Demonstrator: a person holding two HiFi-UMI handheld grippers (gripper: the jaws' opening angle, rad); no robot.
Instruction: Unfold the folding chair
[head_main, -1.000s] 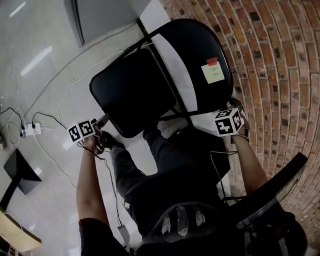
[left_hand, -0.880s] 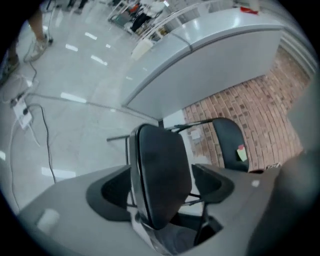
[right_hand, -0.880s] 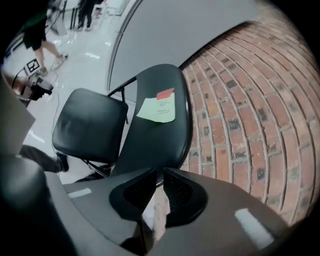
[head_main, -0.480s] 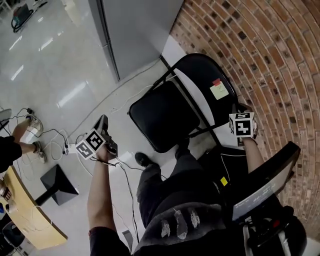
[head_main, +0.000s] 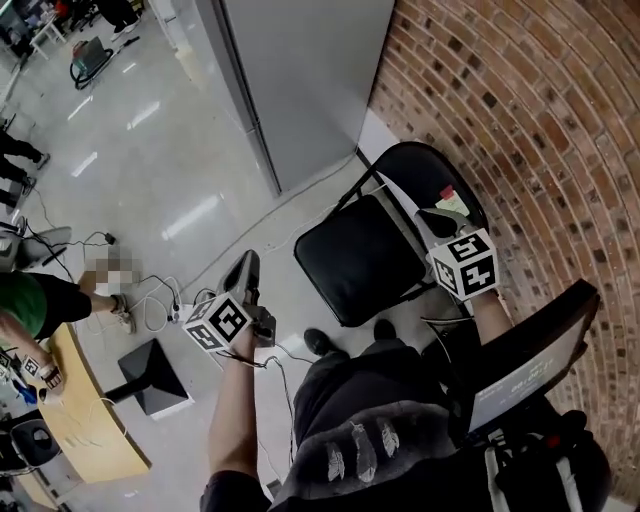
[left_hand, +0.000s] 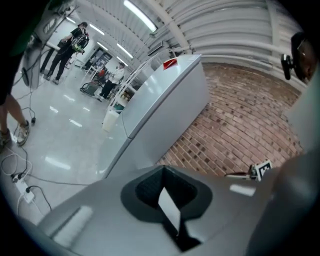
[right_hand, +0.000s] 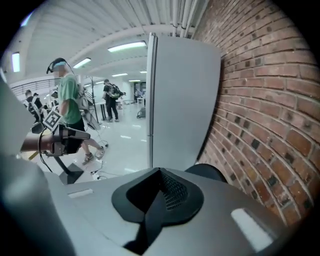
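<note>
The black metal folding chair (head_main: 365, 255) stands open on the shiny grey floor (head_main: 150, 170) by the red brick wall (head_main: 520, 110). You see it best in the head view. The left gripper (head_main: 246, 262) and right gripper (head_main: 437, 220) have closed, empty fingers. Only the gripper views show the long ceiling lights (left_hand: 140, 15).

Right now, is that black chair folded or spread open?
Spread open: the folding chair stands beside the brick wall, its seat out flat before its backrest.
</note>
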